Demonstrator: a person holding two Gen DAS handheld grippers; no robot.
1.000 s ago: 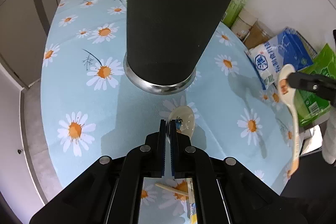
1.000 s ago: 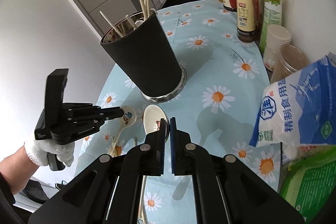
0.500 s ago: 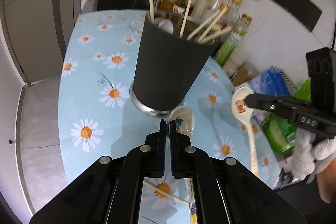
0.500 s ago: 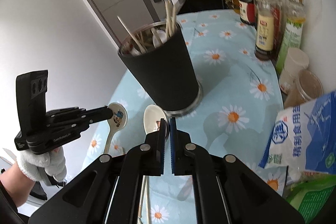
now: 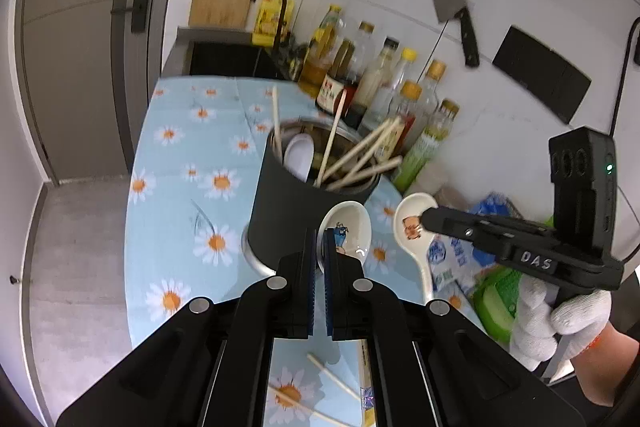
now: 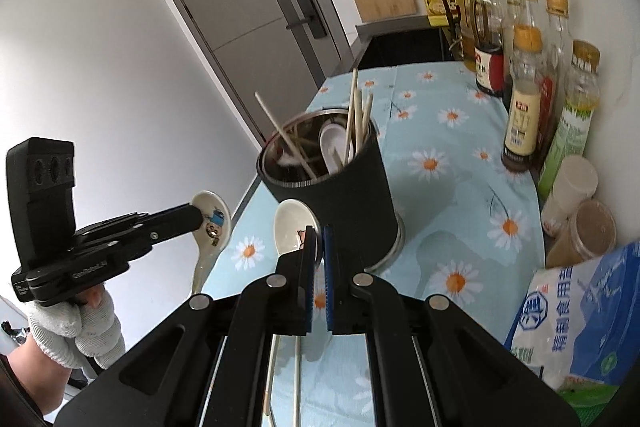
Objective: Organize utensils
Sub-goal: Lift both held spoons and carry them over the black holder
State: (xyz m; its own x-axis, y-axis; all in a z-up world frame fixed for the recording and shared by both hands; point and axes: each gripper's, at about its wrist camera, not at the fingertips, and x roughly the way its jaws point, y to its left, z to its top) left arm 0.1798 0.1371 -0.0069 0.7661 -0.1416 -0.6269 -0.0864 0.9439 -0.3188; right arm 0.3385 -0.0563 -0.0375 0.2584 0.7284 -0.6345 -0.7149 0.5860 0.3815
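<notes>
Here, left tool [image 5: 317, 247] clamped on the bowl of a white spoon with a blue cartoon [image 5: 346, 233], spoon lifted off the table [image 5: 172, 163]. Right tool [image 6: 316, 247] clamped likewise on a second white spoon with an orange cartoon [image 6: 294, 227], its handle hanging down. Each tool shows in the other's view: right tool at 3 o'clock of the left wrist view, left tool at 9 o'clock of the right wrist view, both in white-gloved hands. Black holder [image 6: 340, 187] stands on the daisy cloth just beyond both spoons, at 12 o'clock, holding chopsticks [image 5: 360, 155] and a white spoon. Loose chopsticks [image 5: 332, 383] lie on the table at 6 o'clock. Bottles [image 6: 524, 99] line the wall.
</notes>
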